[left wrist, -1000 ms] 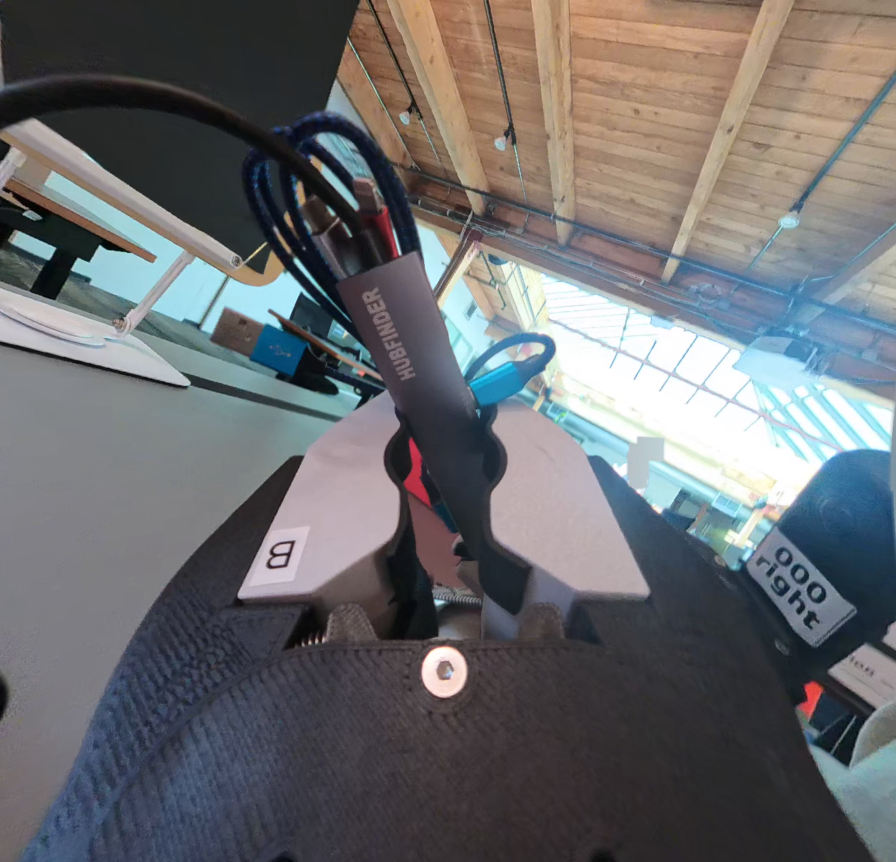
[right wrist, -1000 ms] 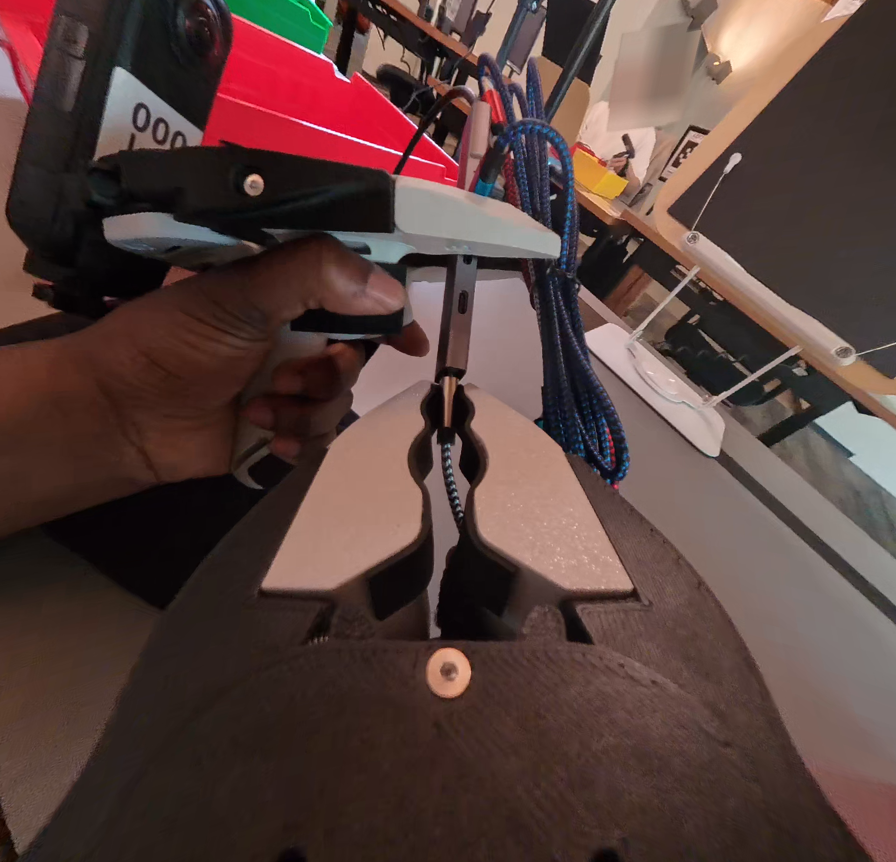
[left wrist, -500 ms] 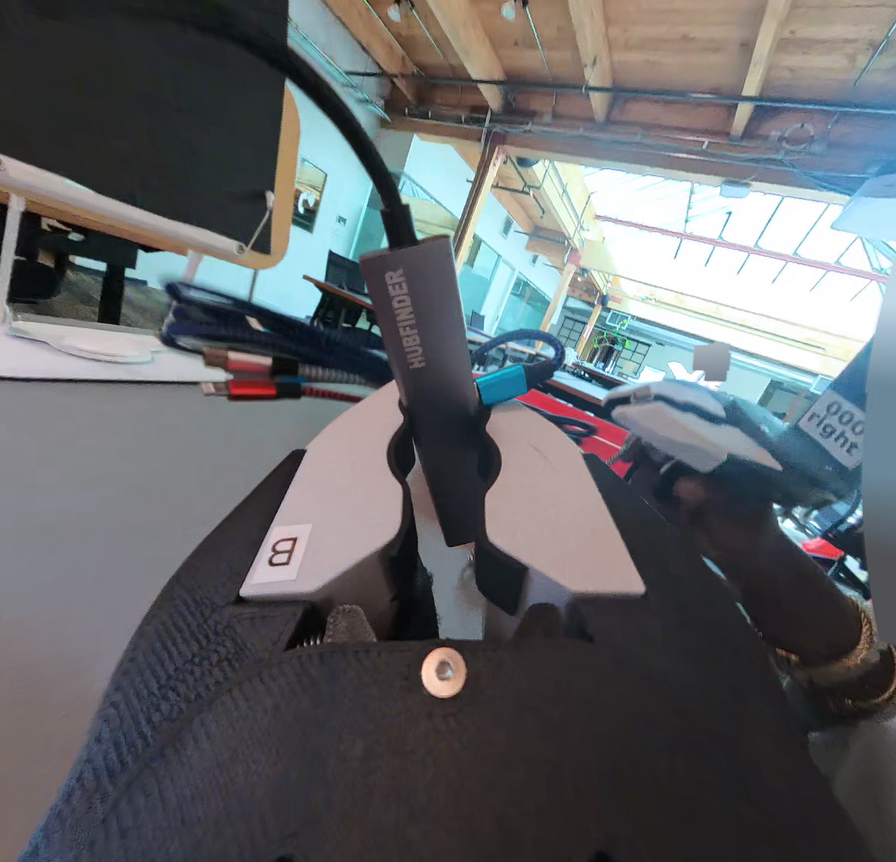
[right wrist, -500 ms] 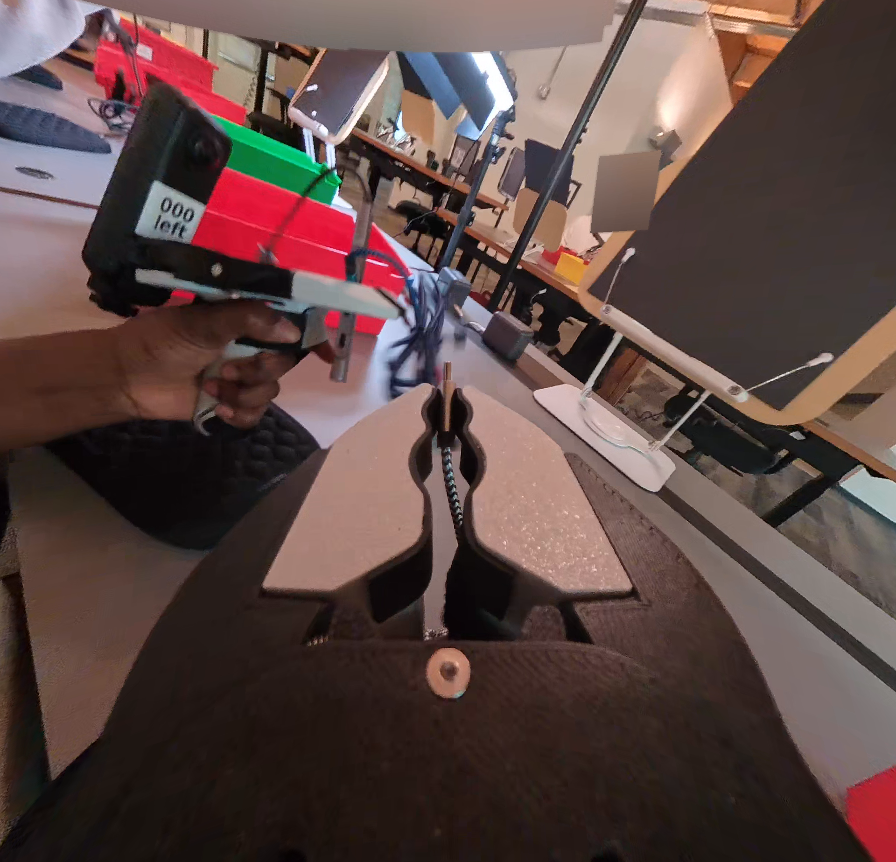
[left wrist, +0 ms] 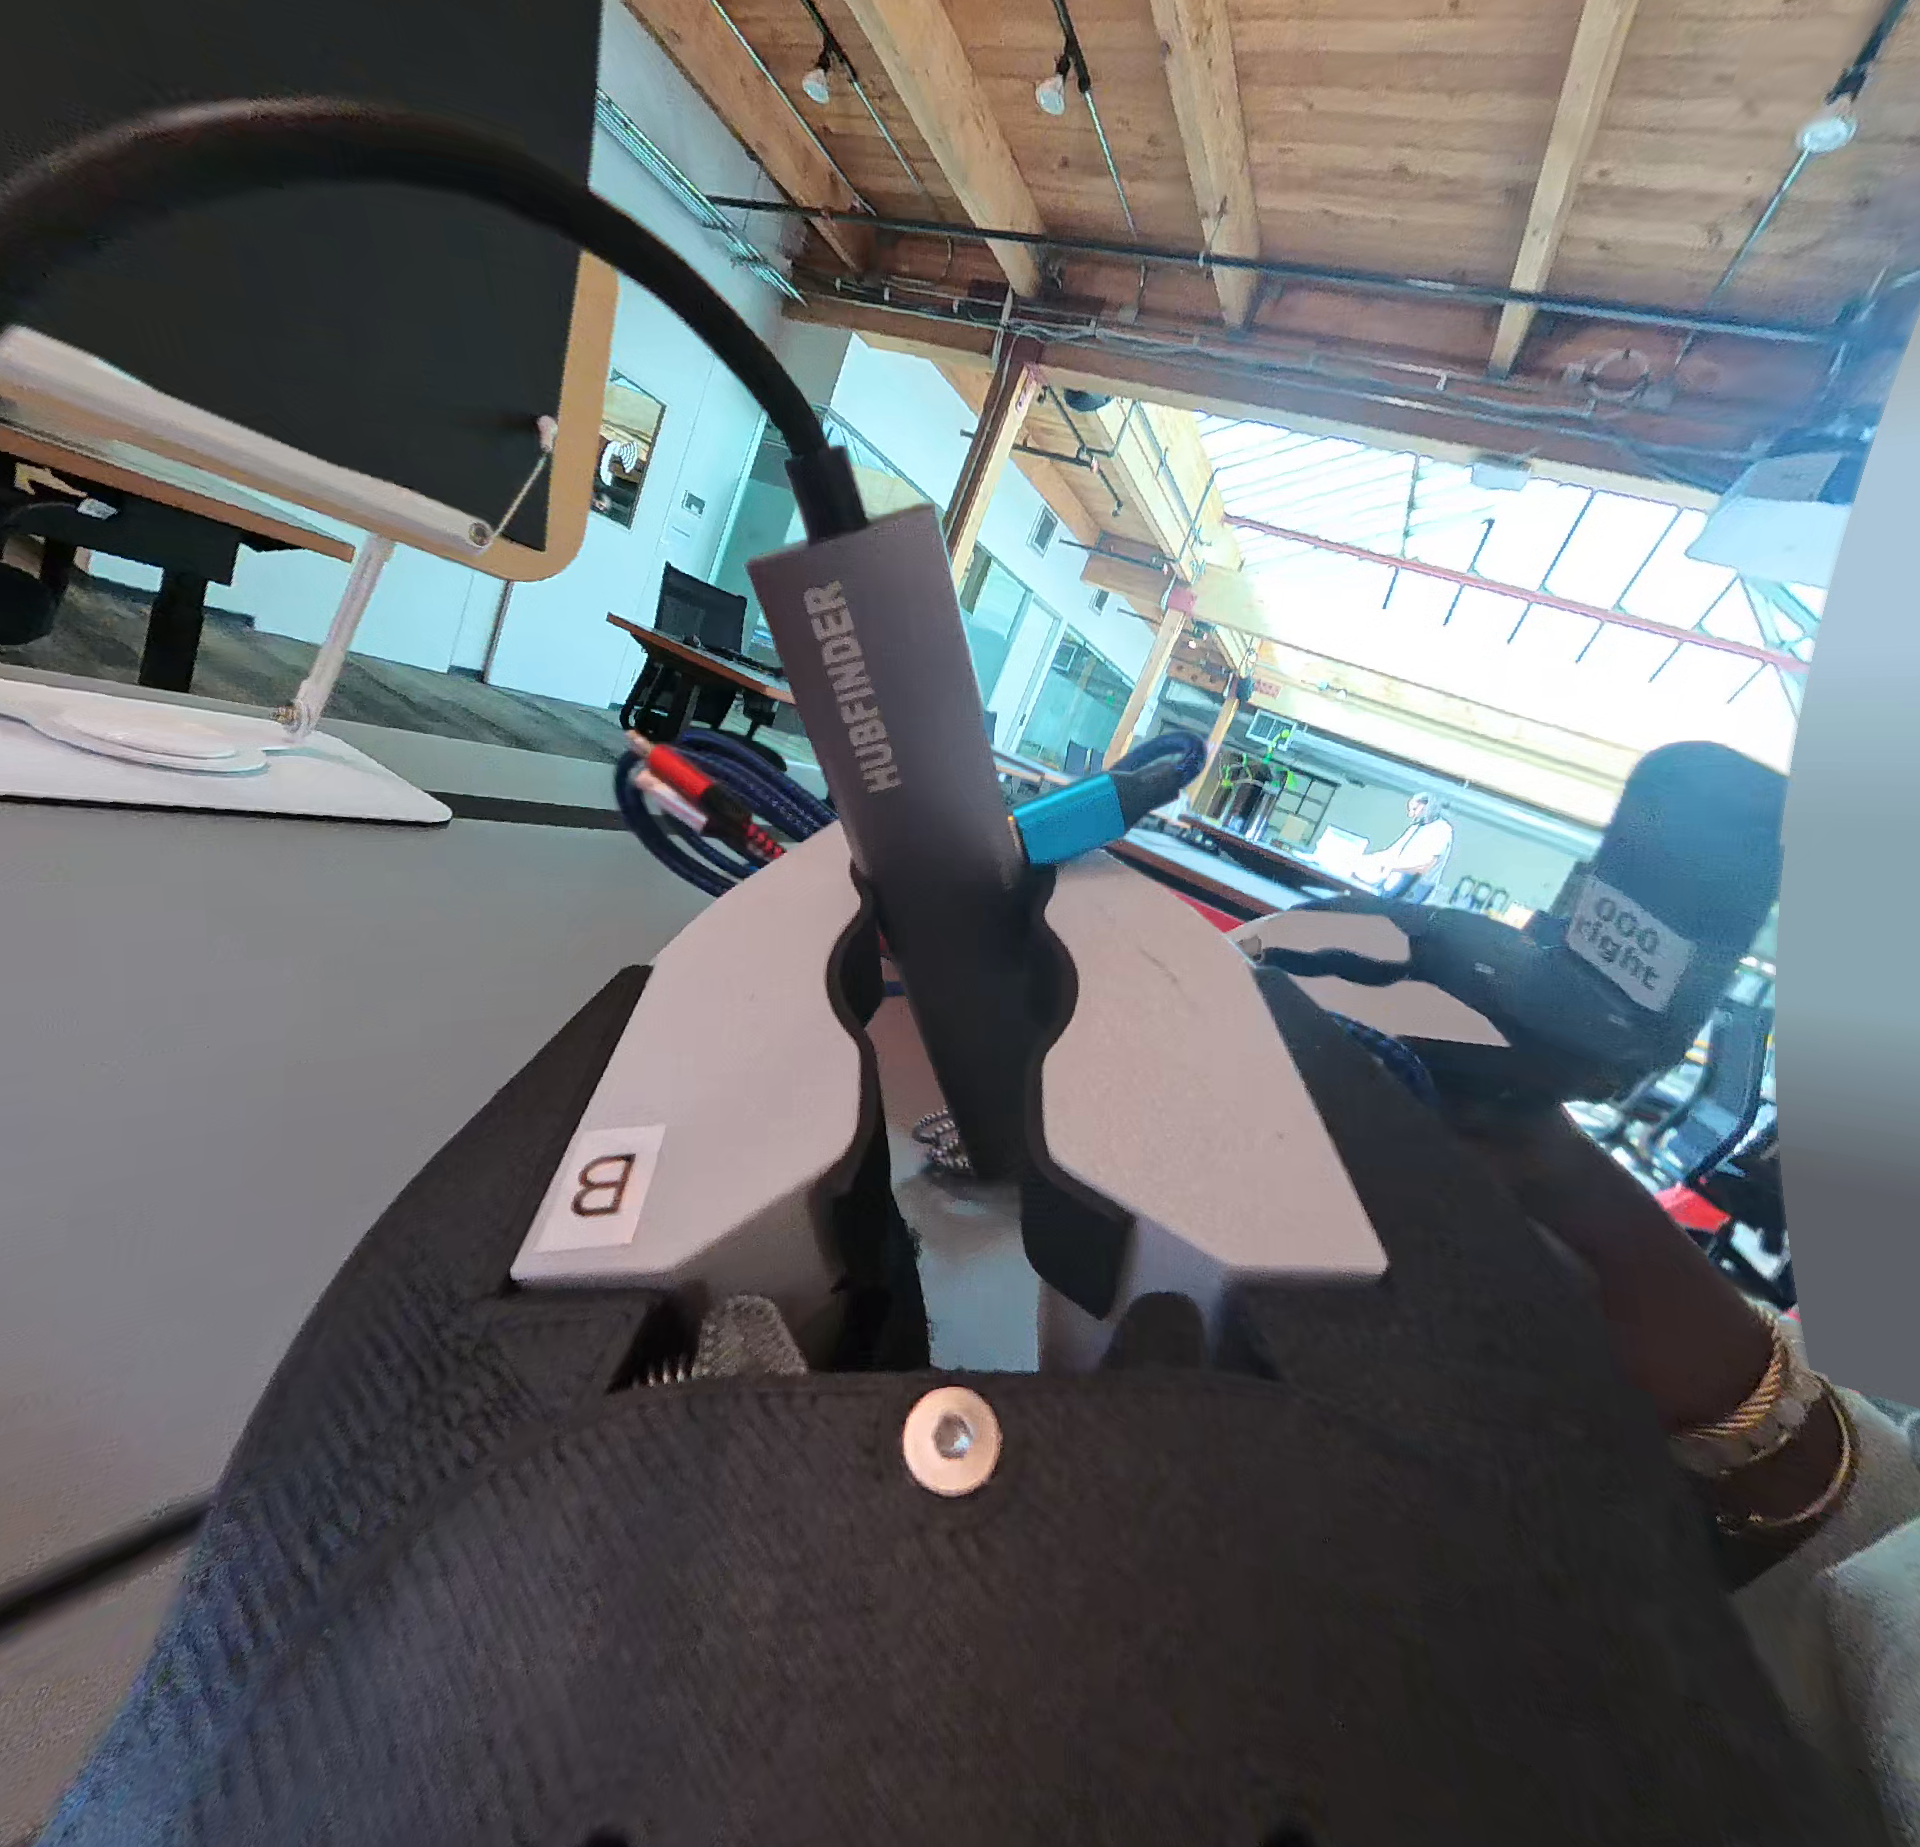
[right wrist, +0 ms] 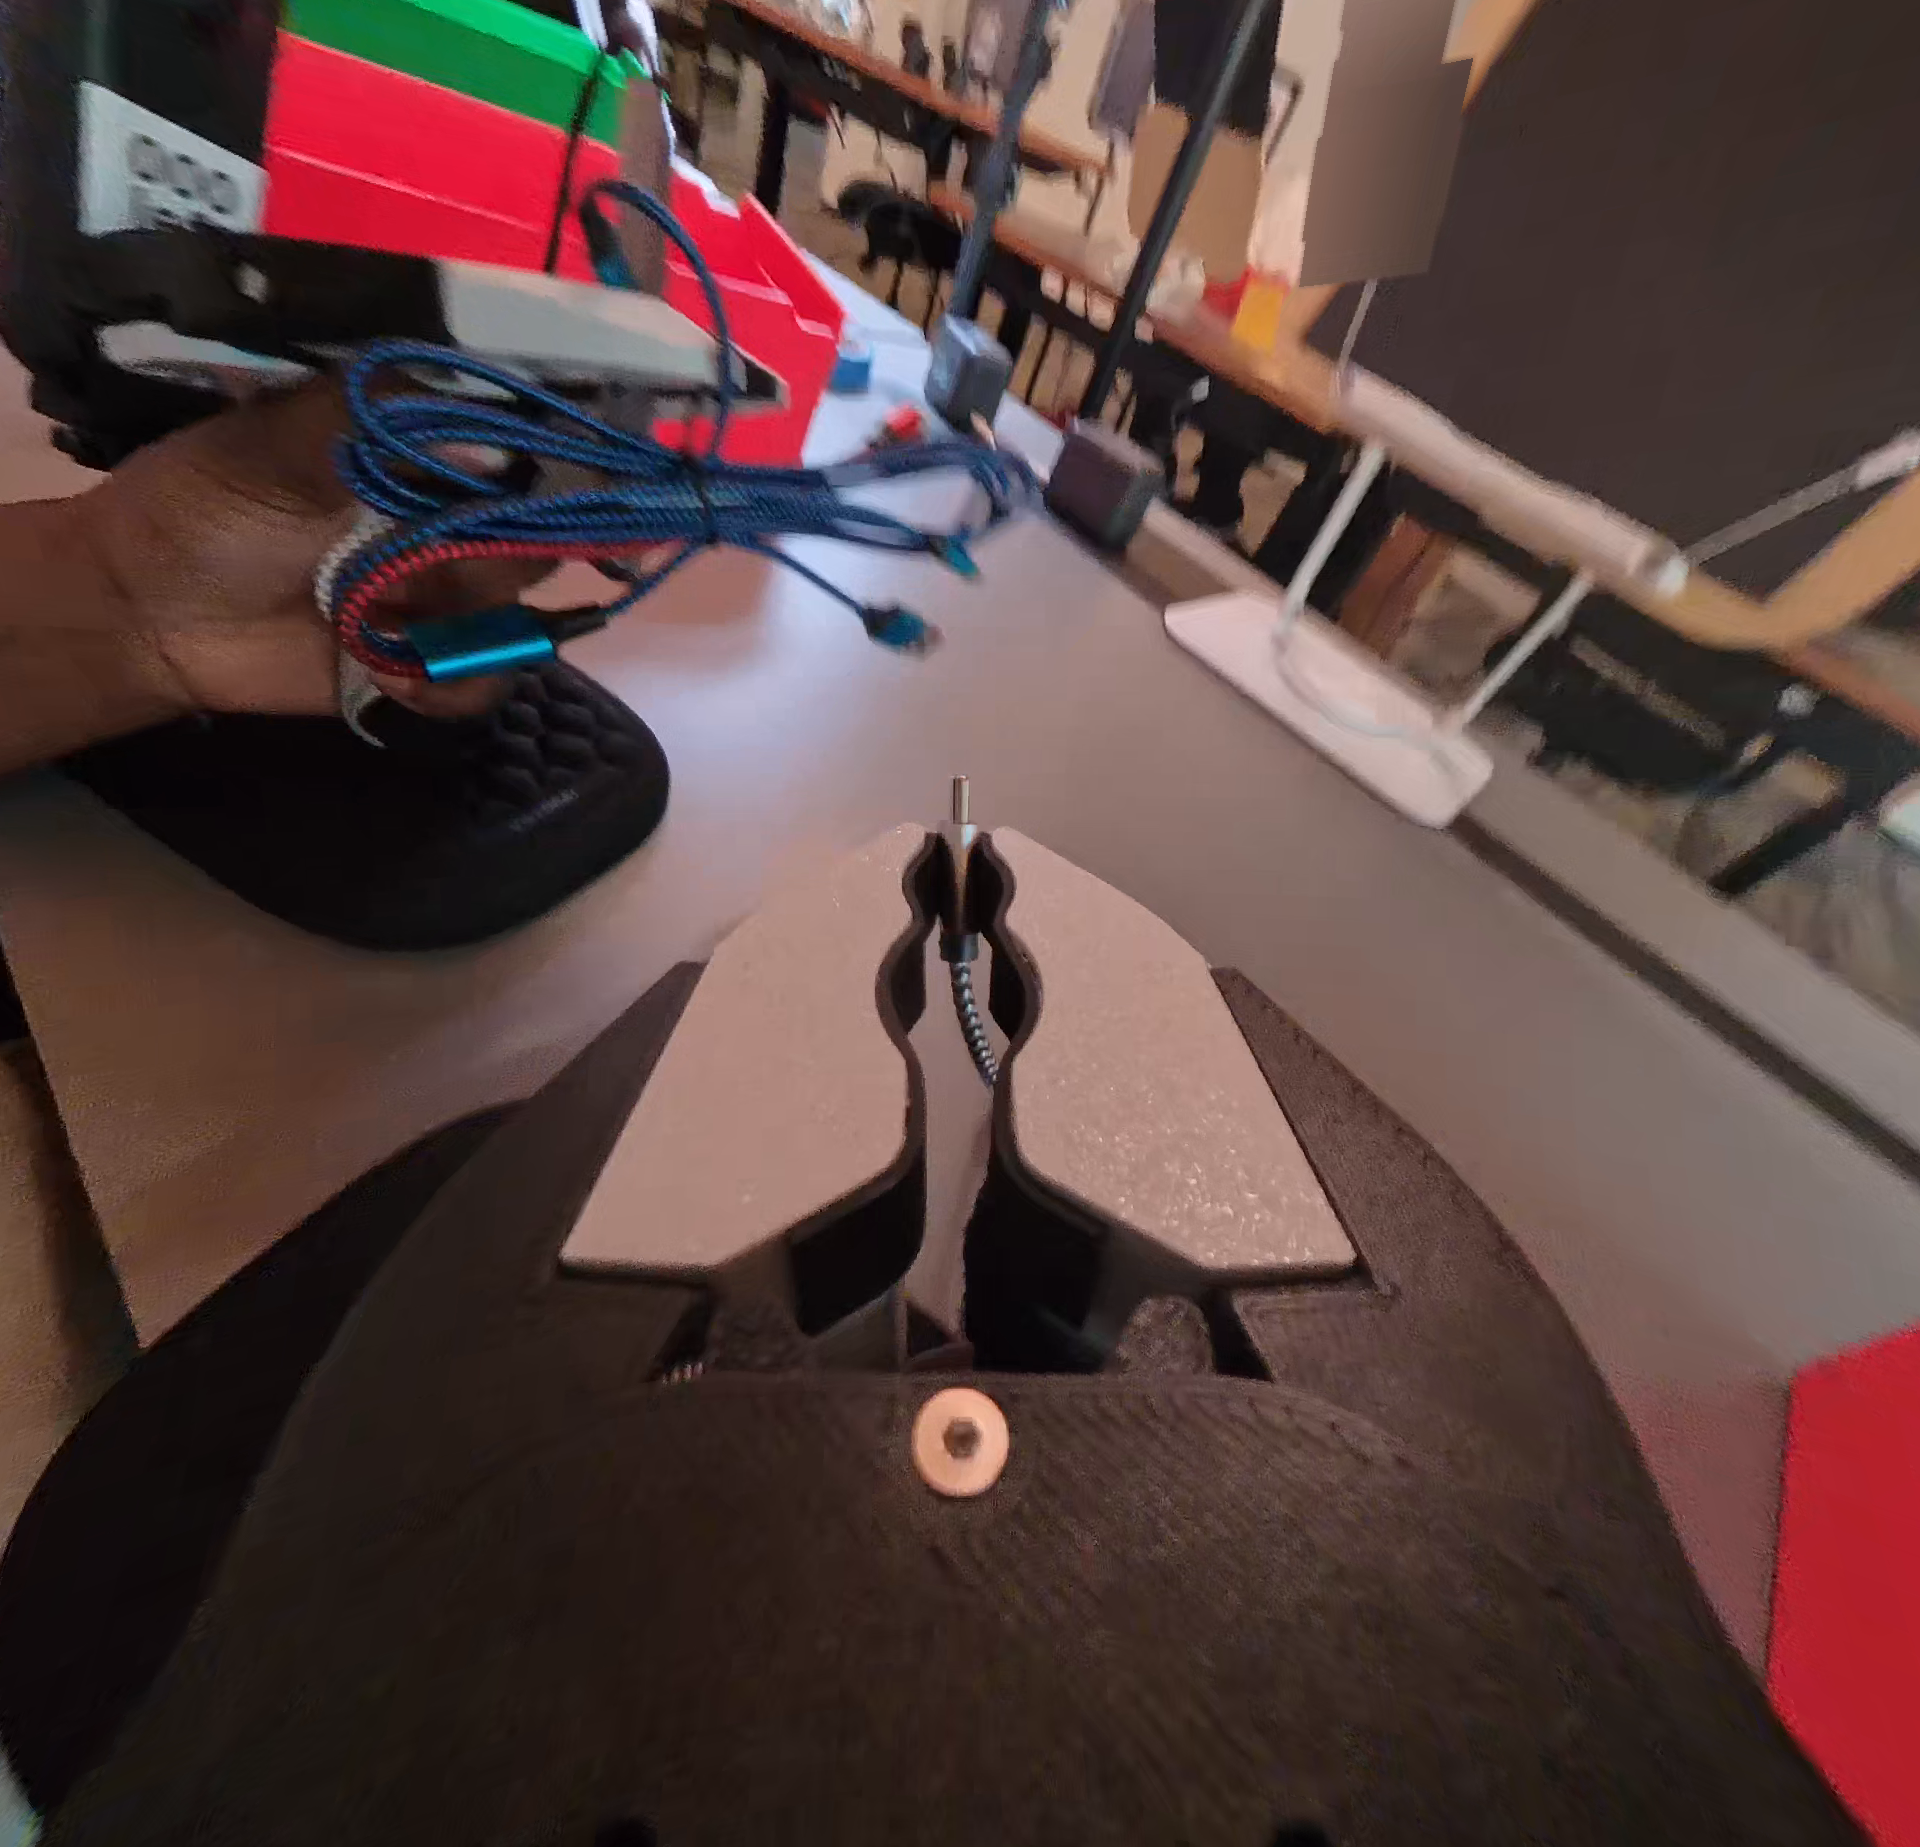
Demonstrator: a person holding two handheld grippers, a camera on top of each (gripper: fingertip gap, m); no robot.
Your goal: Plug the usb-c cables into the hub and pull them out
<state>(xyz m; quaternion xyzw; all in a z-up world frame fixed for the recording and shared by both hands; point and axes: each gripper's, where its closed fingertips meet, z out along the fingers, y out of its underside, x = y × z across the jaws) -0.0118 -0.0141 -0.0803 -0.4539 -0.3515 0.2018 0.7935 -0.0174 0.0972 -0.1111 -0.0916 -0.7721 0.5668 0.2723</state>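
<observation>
My left gripper is shut on a dark grey USB hub, held upright, with its black lead arching off to the left. A blue plug sits in the hub's right side. My right gripper is shut on a braided USB-C cable, its bare metal plug tip poking out clear of the hub. In the right wrist view the left gripper stands at the upper left, with a bundle of blue and red braided cables hanging under it. The right gripper shows at the right of the left wrist view.
A black wrist rest lies on the grey table under the left hand. Red and green bins stand behind. A white stand holding a dark board is at the right. A small dark block sits further back. The gap from one gripper's tips to the other's is roughly 12 cm.
A second ago the cable plug was in the hub's end. My right gripper has pulled it out and drawn back. The cable bundle has swung down under the left gripper.
</observation>
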